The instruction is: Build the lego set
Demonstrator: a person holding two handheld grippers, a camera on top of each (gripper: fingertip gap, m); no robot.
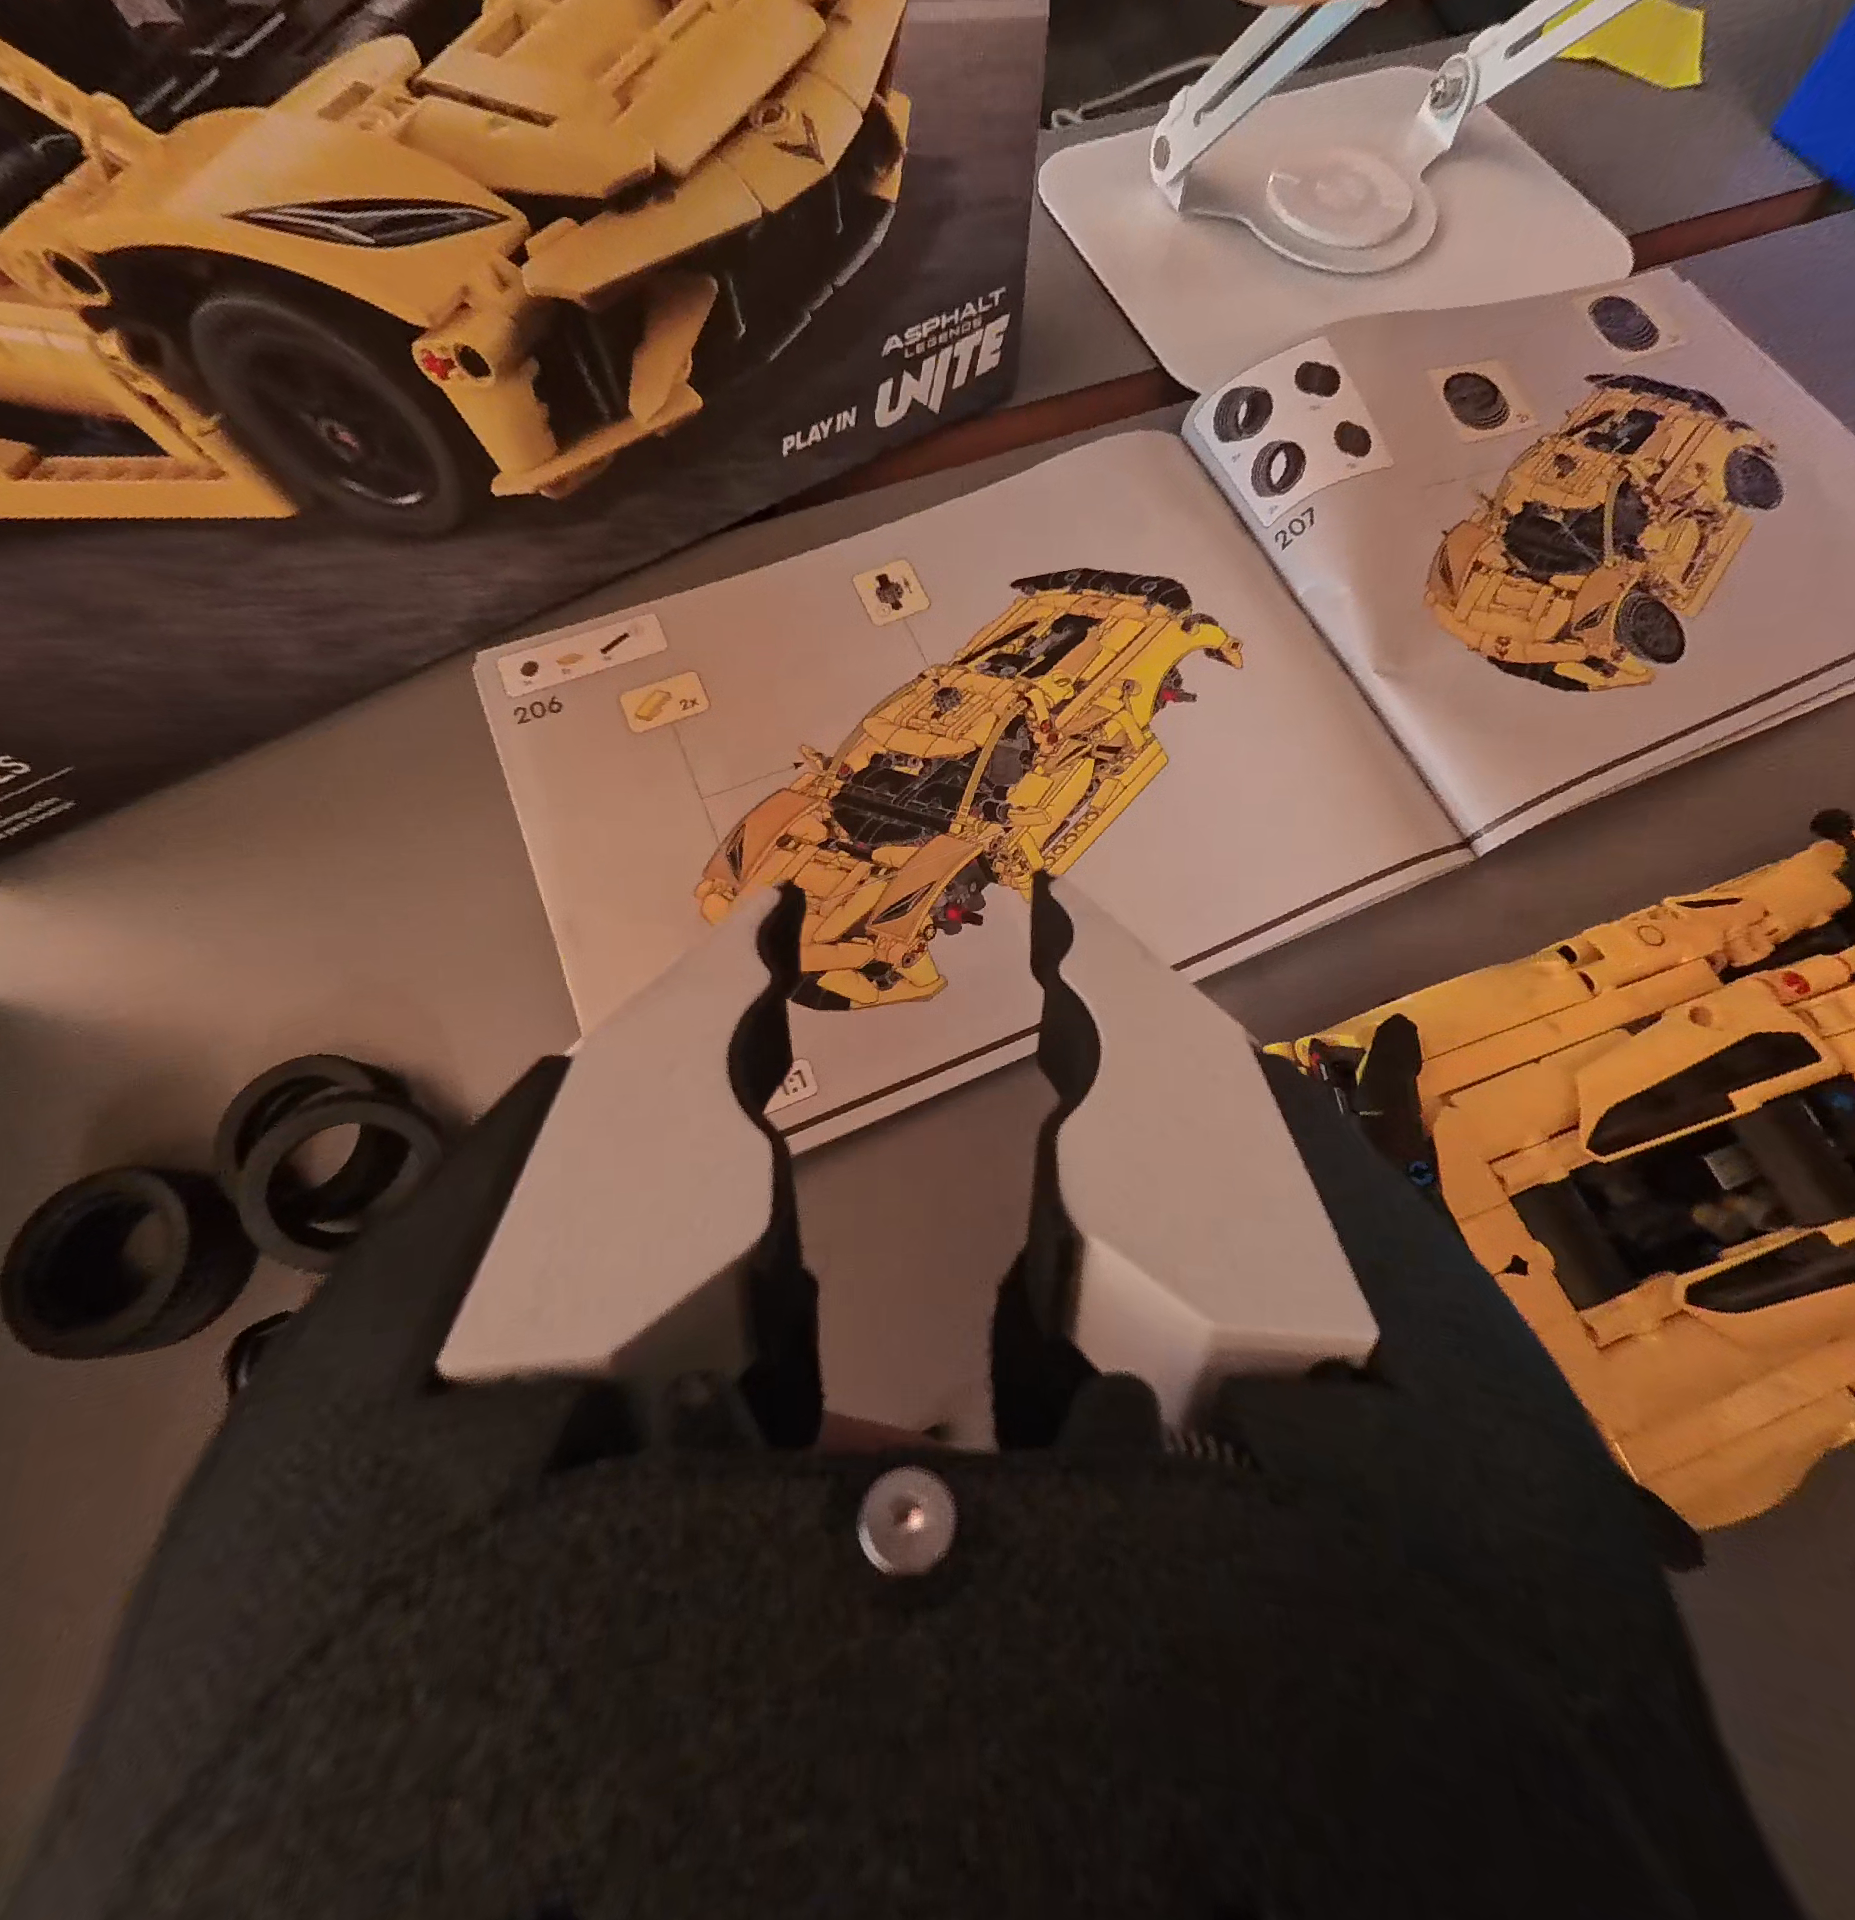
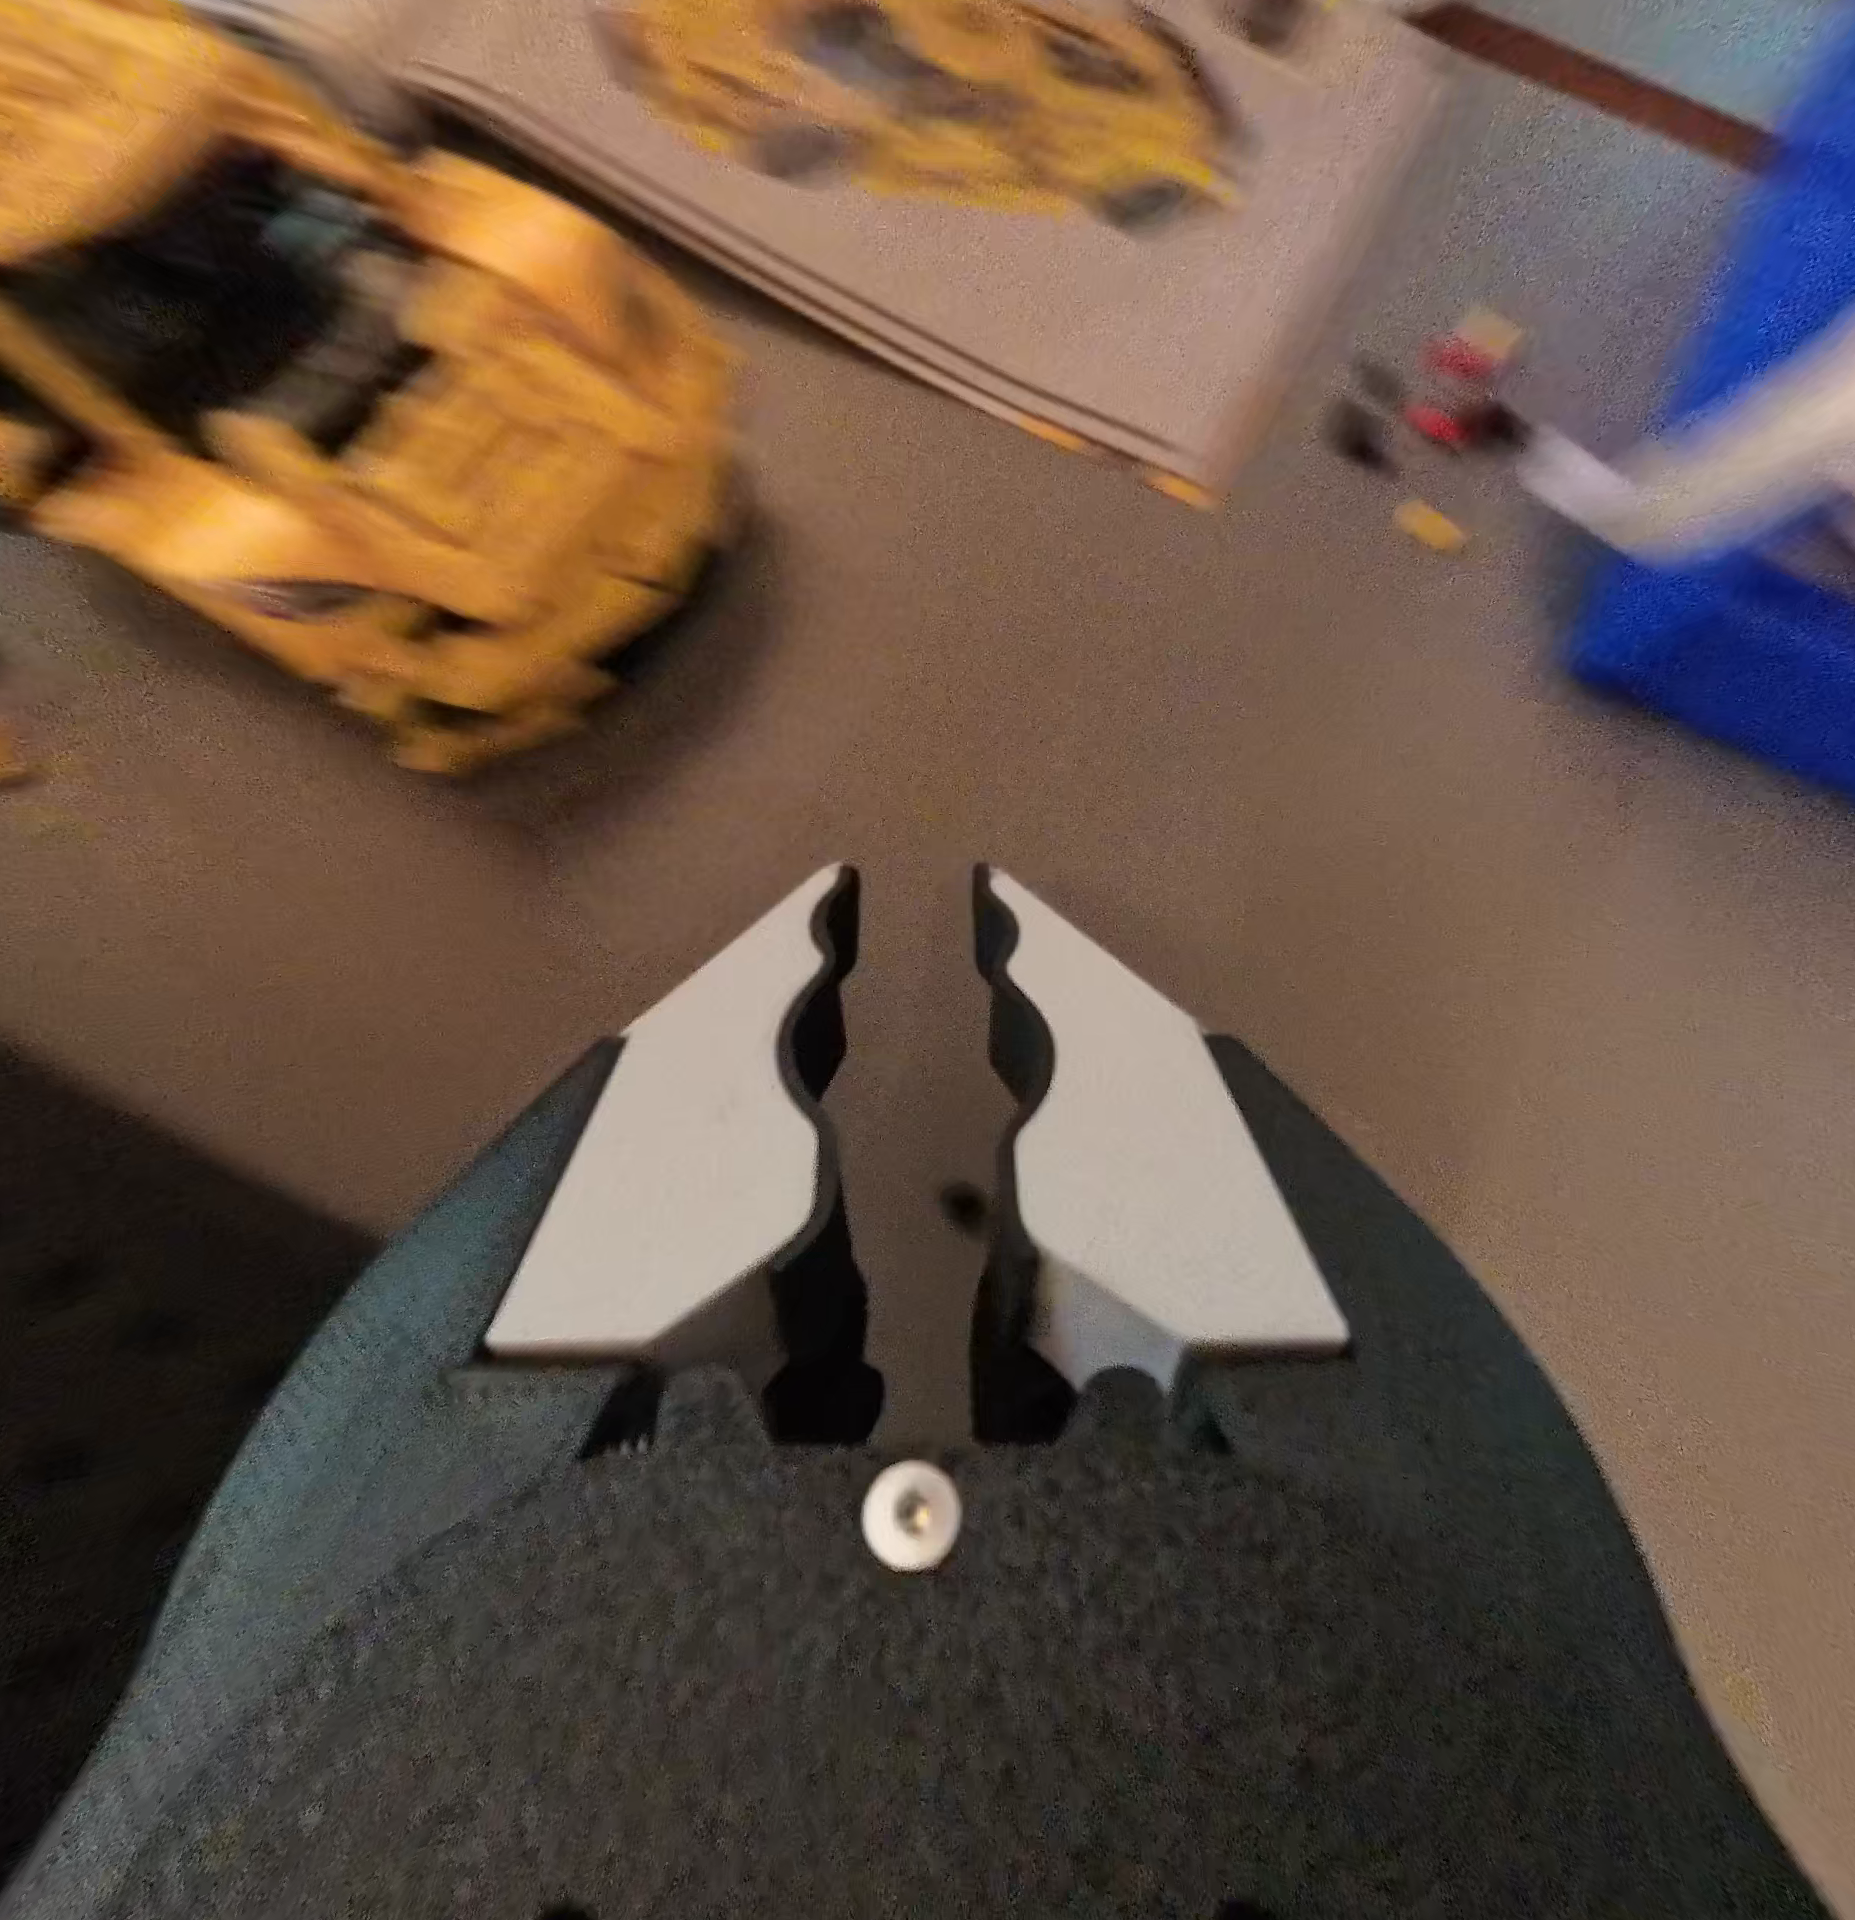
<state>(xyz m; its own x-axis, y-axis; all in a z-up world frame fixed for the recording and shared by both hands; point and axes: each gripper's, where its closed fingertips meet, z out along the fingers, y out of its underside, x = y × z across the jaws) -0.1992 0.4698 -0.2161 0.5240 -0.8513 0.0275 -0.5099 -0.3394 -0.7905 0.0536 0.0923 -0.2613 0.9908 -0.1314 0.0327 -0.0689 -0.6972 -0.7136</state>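
Observation:
A yellow lego car [image 1: 1650,1143] lies on the grey table at the right of the left wrist view, without wheels on the side shown. It also shows blurred in the right wrist view [image 2: 310,416]. Black tyres [image 1: 320,1164] lie at the left. An open instruction booklet [image 1: 1162,810] lies in the middle. My left gripper [image 1: 907,894] is open and empty, above the booklet's near edge. My right gripper [image 2: 915,878] is open by a narrow gap and empty, above bare table to the right of the car.
The set's box [image 1: 435,312] stands at the back left. A white stand base [image 1: 1328,197] sits behind the booklet. A blue box [image 2: 1775,582] stands at the right, with small loose red and yellow pieces [image 2: 1453,405] beside it. The right wrist view is motion-blurred. The left gripper's tips are roughly 45 cm from the right gripper's.

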